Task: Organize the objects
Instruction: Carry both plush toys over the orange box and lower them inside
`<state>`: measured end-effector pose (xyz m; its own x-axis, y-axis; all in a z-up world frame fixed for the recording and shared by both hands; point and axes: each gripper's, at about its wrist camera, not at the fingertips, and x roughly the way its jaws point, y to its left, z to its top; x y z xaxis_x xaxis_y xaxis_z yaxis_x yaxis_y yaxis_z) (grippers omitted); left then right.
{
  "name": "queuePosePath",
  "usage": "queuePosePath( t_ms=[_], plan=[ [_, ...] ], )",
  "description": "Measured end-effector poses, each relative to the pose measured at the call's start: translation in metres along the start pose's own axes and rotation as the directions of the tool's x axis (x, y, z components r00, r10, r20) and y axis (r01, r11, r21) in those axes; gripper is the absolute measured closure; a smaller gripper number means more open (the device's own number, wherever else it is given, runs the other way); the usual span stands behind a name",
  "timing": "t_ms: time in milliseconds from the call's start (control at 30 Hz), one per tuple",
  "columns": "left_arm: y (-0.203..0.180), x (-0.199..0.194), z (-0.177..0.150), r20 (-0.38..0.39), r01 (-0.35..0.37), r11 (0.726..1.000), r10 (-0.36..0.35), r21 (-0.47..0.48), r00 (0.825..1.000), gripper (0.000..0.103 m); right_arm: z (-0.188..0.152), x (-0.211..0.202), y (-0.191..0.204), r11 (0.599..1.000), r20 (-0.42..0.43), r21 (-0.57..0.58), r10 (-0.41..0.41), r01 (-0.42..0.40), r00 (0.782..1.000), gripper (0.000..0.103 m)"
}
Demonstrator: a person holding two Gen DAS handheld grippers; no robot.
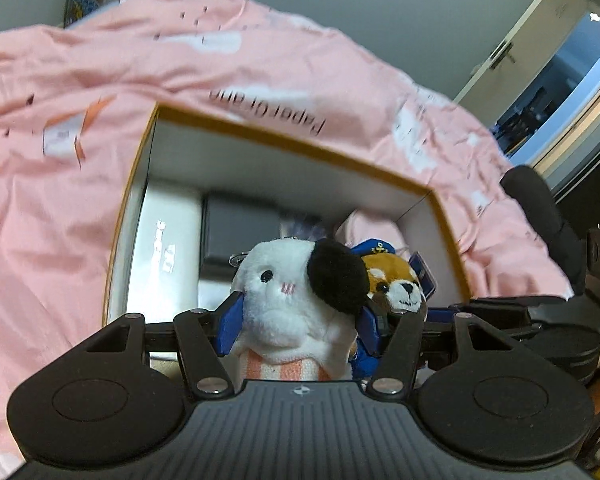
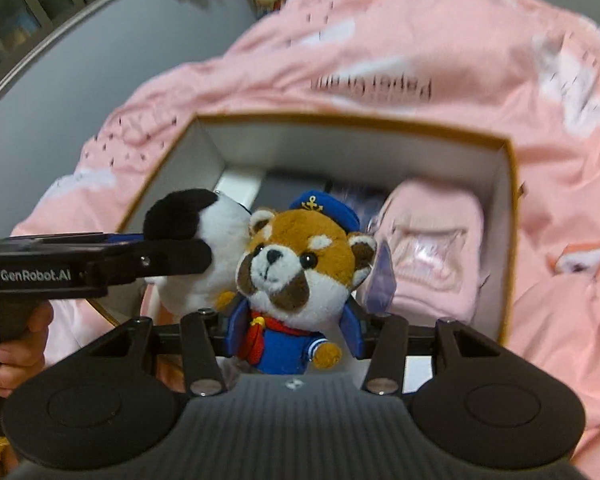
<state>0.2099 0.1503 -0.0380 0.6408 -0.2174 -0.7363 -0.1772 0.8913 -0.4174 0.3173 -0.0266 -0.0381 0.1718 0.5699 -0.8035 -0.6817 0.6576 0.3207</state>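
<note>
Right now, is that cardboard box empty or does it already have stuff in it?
Partly filled: the open box holds a pink pouch and flat dark and white items.

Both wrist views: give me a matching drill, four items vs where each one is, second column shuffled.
1. white plush with black ear
2. red panda plush in sailor suit
3. pink pouch
4. pink bedding

a. lying inside the box, right side
b. clamped in the left gripper
c. spread under and around the box
d. clamped in the right gripper

Pairs: 1-b, 2-d, 3-a, 4-c
</note>
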Motion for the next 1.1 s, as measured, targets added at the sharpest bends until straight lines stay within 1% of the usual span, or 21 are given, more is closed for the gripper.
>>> queuePosePath(
  t_ms=[167, 467, 533, 600, 633, 667, 733, 833, 867, 933, 1000, 1033, 1067, 1100],
  plan=[
    [0.009, 0.013, -0.001, -0.034, -0.026, 1.0, 0.026, -0.003, 0.999, 0.036, 0.001, 0.018, 0.001, 0.999, -0.05, -0.048, -0.002, 0.0, 0.999, 0.053],
    [0.001, 0.031, -0.003, -0.079, -0.103, 0.992, 0.109, 0.075, 0.991, 0.036, 0.006, 0.044, -0.002, 0.996, -0.132, -0.091, 0.008, -0.02, 0.991, 0.054],
    [0.0, 0.035, -0.005, -0.085, -0.118, 0.989, 0.125, 0.085, 0.988, 0.035, 0.005, 0.05, -0.003, 0.996, -0.143, -0.088, -0.001, -0.012, 0.99, 0.054],
    [-0.001, 0.037, -0.005, -0.083, -0.118, 0.989, 0.126, 0.091, 0.989, 0.034, 0.004, 0.053, -0.002, 0.995, -0.139, -0.104, -0.027, 0.013, 0.99, 0.052],
    [0.0, 0.037, -0.005, -0.083, -0.116, 0.989, 0.124, 0.094, 0.989, 0.033, 0.004, 0.053, -0.003, 0.994, -0.139, -0.108, -0.031, 0.016, 0.99, 0.051],
    [0.0, 0.037, -0.005, -0.082, -0.111, 0.989, 0.119, 0.093, 0.99, 0.032, 0.005, 0.054, -0.004, 0.995, -0.142, -0.099, -0.028, 0.014, 0.989, 0.048],
    [0.002, 0.035, -0.004, -0.084, -0.1, 0.99, 0.108, 0.094, 0.991, 0.03, 0.005, 0.053, -0.008, 0.998, -0.151, -0.07, -0.018, 0.007, 0.988, 0.047],
    [0.001, 0.03, 0.002, -0.087, -0.072, 0.994, 0.079, 0.078, 0.993, 0.03, 0.006, 0.045, -0.012, 0.999, -0.142, -0.031, 0.007, -0.012, 0.99, 0.045],
    [0.002, 0.025, 0.003, -0.08, -0.058, 0.996, 0.064, 0.073, 0.995, 0.03, 0.006, 0.041, -0.013, 1.0, -0.133, -0.025, 0.014, -0.018, 0.991, 0.042],
    [0.003, 0.012, 0.006, -0.061, -0.018, 0.998, 0.022, 0.062, 0.998, 0.029, 0.006, 0.032, -0.015, 0.999, -0.117, -0.014, 0.029, -0.031, 0.993, 0.041],
    [0.003, 0.0, 0.006, -0.055, 0.008, 0.998, -0.005, 0.061, 0.998, 0.031, 0.005, 0.024, -0.016, 0.999, -0.103, 0.005, 0.05, -0.05, 0.993, 0.042],
    [0.002, -0.004, 0.006, -0.055, 0.017, 0.998, -0.014, 0.062, 0.998, 0.034, 0.004, 0.021, -0.017, 0.998, -0.101, 0.01, 0.061, -0.06, 0.993, 0.043],
    [0.002, -0.006, 0.006, -0.06, 0.02, 0.998, -0.016, 0.064, 0.998, 0.04, 0.003, 0.018, -0.017, 0.998, -0.097, 0.016, 0.067, -0.066, 0.993, 0.047],
    [0.002, -0.007, 0.005, -0.067, 0.015, 0.998, -0.011, 0.066, 0.998, 0.043, 0.002, 0.016, -0.017, 0.998, -0.095, 0.017, 0.068, -0.066, 0.993, 0.052]
  ],
)
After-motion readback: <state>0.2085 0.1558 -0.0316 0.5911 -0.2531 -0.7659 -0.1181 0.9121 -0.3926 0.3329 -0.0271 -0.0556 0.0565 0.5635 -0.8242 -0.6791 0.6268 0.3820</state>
